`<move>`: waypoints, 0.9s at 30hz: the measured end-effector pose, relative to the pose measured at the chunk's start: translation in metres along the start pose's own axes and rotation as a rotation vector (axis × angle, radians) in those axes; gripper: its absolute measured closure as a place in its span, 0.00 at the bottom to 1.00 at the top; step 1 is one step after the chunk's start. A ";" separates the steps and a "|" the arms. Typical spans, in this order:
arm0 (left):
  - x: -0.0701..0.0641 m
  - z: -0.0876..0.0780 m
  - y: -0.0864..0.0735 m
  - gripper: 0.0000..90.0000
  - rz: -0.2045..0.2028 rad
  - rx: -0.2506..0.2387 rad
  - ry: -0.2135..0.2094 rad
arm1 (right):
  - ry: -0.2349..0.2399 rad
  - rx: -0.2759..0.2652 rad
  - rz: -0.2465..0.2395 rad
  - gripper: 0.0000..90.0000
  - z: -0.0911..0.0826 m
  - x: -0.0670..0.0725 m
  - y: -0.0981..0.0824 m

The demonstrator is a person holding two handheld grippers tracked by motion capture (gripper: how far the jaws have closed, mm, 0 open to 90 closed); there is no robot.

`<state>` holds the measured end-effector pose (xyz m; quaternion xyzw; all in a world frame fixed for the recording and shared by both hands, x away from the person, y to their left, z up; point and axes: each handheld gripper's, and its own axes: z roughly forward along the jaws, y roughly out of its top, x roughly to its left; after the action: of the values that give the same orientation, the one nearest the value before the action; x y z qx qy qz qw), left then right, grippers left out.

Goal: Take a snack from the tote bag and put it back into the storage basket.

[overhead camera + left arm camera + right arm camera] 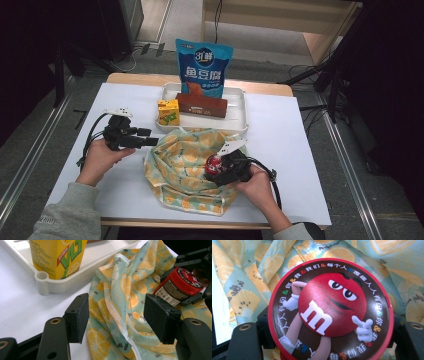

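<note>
The right tool clamps the red candy tub over the lemon-print cloth bag; the left tool, jaws apart, straddles the bag's near hem.

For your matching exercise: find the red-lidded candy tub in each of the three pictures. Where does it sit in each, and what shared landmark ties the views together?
High view: the candy tub is right of centre, between the jaws of the right gripper, over the lemon-print cloth.
Left gripper view: upper right, lying tilted.
Right gripper view: centre, lid facing the camera.
Shared landmark: the lemon-print cloth under it.
</note>
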<state>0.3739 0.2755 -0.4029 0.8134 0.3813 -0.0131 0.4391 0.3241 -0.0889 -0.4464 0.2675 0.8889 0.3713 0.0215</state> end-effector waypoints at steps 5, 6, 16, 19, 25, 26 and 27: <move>0.000 0.001 0.000 0.41 0.008 0.007 -0.003 | 0.010 -0.005 0.005 0.29 -0.001 -0.001 0.003; 0.000 0.001 0.000 0.41 0.005 0.006 -0.003 | 0.011 -0.003 0.007 0.29 -0.001 -0.002 0.004; 0.001 0.001 0.000 0.41 0.008 0.009 -0.009 | 0.023 0.004 0.026 0.29 -0.001 -0.009 0.015; 0.001 0.002 0.000 0.41 0.007 0.010 -0.012 | 0.026 0.003 0.024 0.29 -0.001 -0.009 0.020; 0.000 0.001 0.000 0.41 0.005 0.002 -0.019 | 0.028 0.002 0.014 0.29 0.001 -0.011 0.029; 0.000 0.001 0.000 0.41 0.005 0.002 -0.019 | 0.028 -0.001 0.013 0.29 0.000 -0.011 0.030; 0.000 0.001 0.000 0.41 0.006 0.002 -0.020 | 0.029 -0.002 0.016 0.29 -0.001 -0.011 0.031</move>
<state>0.3743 0.2747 -0.4036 0.8147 0.3746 -0.0203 0.4422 0.3476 -0.0765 -0.4269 0.2691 0.8866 0.3762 0.0061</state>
